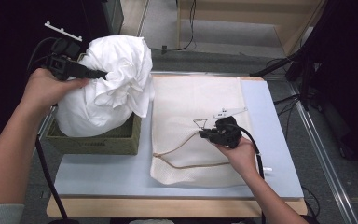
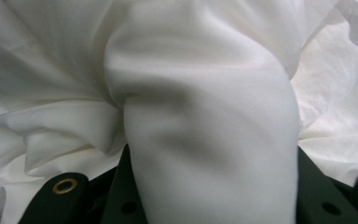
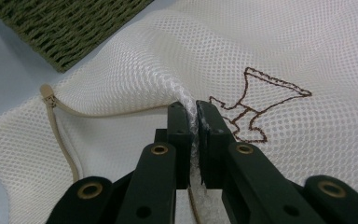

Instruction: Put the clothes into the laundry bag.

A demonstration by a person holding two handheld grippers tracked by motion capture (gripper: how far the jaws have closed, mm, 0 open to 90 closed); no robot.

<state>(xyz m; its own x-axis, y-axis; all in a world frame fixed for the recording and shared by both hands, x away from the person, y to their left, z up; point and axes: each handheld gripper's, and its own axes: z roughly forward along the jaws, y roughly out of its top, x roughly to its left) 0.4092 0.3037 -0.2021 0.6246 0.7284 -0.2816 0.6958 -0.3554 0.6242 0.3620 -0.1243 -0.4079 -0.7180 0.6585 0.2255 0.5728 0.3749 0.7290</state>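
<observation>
A big bundle of white cloth (image 1: 107,88) bulges out of a green woven basket (image 1: 98,140) at the table's left. My left gripper (image 1: 101,73) is shut on a thick fold of that cloth (image 2: 205,140), which sits squeezed between the jaws. A flat white mesh laundry bag (image 1: 191,126) with a beige zipper (image 1: 186,164) and a brown stitched emblem (image 3: 261,107) lies in the middle of the table. My right gripper (image 1: 204,134) is shut on a pinched ridge of the mesh (image 3: 193,112) next to the emblem, lifting it slightly.
The pale blue tabletop (image 1: 270,140) has bare room right of the bag and in front of the basket. The basket's corner (image 3: 60,28) stands close beside the bag. Cables and a stand's legs (image 1: 289,65) lie on the floor beyond the table.
</observation>
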